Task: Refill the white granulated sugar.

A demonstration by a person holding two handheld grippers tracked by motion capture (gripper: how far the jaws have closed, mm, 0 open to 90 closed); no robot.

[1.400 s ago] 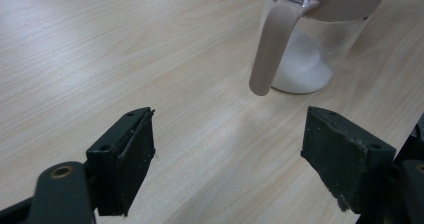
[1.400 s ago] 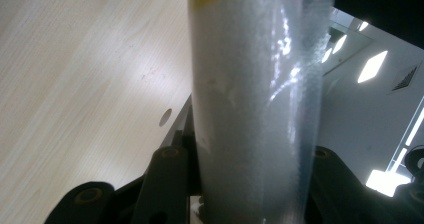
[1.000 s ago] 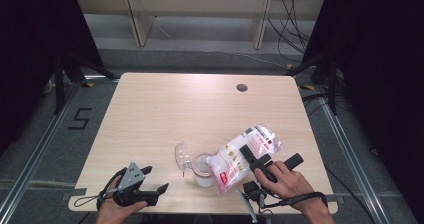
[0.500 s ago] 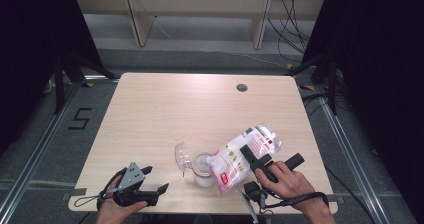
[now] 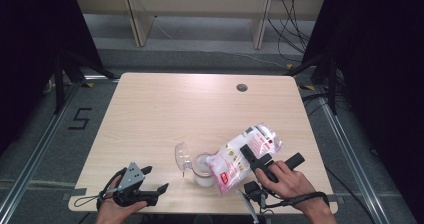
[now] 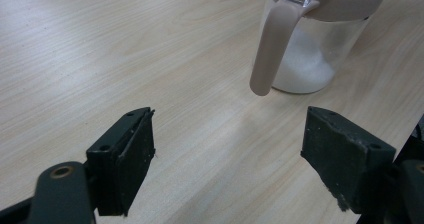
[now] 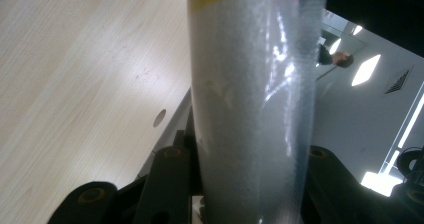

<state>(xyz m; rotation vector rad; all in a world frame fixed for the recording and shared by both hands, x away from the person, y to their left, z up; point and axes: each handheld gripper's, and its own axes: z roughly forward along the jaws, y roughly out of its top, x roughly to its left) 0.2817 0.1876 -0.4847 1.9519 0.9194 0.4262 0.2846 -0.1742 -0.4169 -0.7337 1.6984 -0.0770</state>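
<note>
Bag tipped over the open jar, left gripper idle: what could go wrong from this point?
The bag of white granules, clamped in the right gripper, leans over the jar, whose mouth looks narrow; granules could spill onto the table. The left gripper stands open and apart from the jar, so nothing steadies it; a nudge from the bag might shift or tip it. The raised lid sits close to the pour and could get knocked.

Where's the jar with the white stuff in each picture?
High view: the jar stands near the table's front edge, lid flipped open, beside the bag that the right claw grips.
Left gripper view: top right, pink rim and handle, beyond the open left claw.
Right gripper view: I can't make it out; the bag blocks the middle.
Shared landmark: the pale wooden table.
</note>
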